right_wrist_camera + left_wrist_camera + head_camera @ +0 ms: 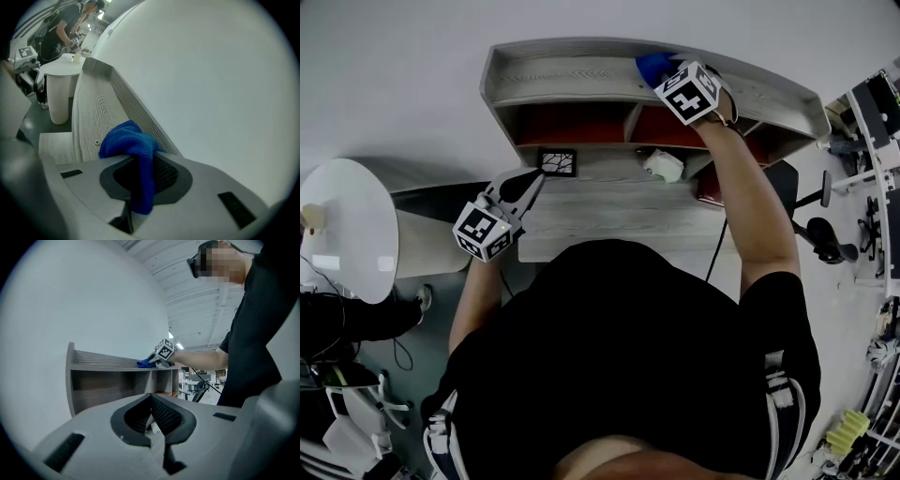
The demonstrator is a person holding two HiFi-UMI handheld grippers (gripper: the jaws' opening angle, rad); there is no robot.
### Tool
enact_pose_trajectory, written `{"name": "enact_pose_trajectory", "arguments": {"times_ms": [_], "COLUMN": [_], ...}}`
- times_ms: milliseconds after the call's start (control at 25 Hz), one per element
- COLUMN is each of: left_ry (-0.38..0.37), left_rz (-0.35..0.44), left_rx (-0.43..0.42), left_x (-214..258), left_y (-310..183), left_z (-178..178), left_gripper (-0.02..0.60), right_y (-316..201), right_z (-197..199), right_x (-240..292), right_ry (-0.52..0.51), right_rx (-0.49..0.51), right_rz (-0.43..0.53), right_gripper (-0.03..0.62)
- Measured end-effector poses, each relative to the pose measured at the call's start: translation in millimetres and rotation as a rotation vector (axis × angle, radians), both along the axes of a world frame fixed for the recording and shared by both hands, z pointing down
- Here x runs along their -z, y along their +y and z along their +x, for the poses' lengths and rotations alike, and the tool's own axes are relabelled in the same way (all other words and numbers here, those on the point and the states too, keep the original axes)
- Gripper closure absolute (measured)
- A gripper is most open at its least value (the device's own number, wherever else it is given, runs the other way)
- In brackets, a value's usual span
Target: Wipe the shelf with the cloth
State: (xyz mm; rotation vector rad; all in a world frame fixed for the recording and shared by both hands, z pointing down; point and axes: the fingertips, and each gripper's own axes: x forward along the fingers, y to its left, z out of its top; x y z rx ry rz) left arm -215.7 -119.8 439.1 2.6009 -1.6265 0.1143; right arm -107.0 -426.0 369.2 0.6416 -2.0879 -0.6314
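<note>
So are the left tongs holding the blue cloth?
No, the left tongs are shut on nothing; the right tongs grip the cloth.

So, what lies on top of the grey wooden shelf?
Only a blue cloth shows on the grey wooden shelf, clamped in the jaws of the right gripper. What lies beneath them is hidden.

The cloth (652, 66) lies atop the shelf (572, 73), seemingly right of centre.

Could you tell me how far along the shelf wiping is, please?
Done: the right gripper has the blue cloth clamped and set on the shelf's top board. In hand: wiping there. Left: unclear how much is wiped; the left gripper hangs shut.
</note>
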Motion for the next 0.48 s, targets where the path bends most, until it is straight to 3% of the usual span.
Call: {"name": "enact_pose_trajectory", "arguments": {"times_ms": [480], "left_ry": [0.01], "left_rz": [-0.002], "left_rx": [0.063], "left_x": [-2], "left_y": [28], "left_z": [-51], "left_gripper": [0.565], "right_y": [34], "right_z": [-68], "right_x": [-1], "right_ry": [0.01], "right_rx": [0.071], "right_rz": [-0.005], "right_gripper": [0.542]}}
